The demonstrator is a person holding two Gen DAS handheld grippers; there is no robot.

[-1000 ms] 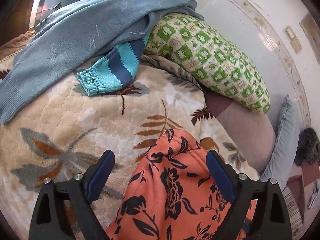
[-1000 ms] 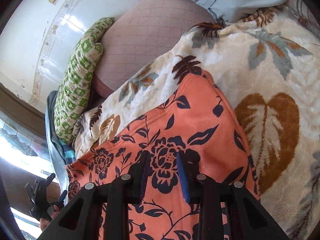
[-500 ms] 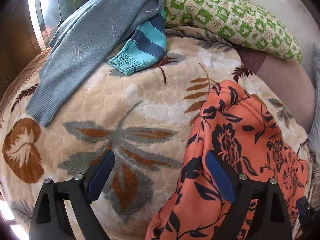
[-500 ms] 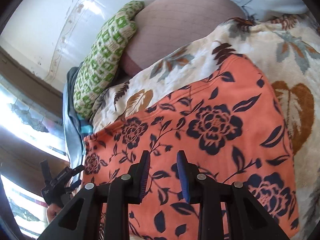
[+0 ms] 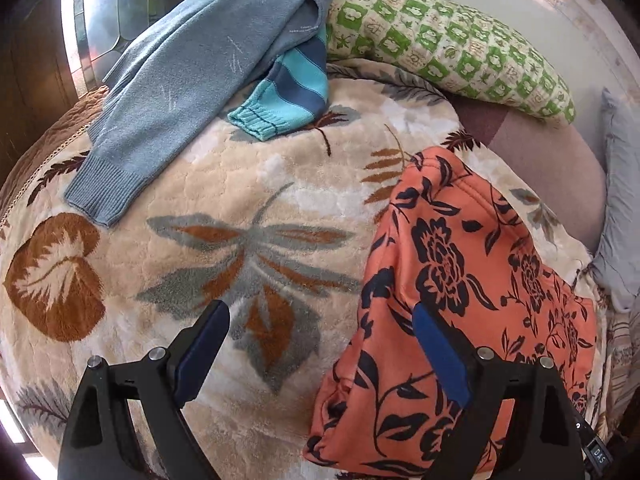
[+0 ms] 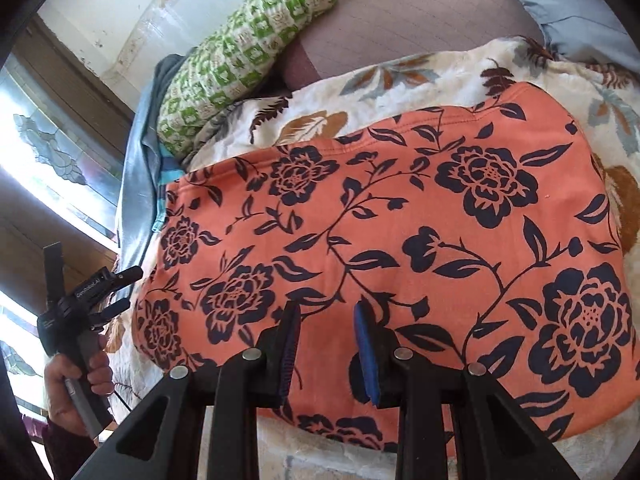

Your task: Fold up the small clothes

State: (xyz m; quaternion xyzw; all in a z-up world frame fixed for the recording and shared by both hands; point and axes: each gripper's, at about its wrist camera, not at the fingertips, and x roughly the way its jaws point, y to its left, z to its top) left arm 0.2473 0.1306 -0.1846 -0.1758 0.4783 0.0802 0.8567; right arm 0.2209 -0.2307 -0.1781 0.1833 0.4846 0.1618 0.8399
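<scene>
An orange garment with a dark floral print lies folded flat on the leaf-patterned blanket; it also shows at the right of the left wrist view. My left gripper is open and empty over the blanket, just left of the garment; it also shows from outside in the right wrist view. My right gripper hovers over the garment's near edge with its jaws a narrow gap apart and nothing between them.
A grey-blue sweater and a teal striped sleeve lie at the blanket's far side. A green checked pillow and a mauve cushion rest against the wall. A window is at the left.
My left gripper has pulled back and to the left off the garment. My right gripper has drawn back, so more of the flat garment shows. Jaw gaps look unchanged.
</scene>
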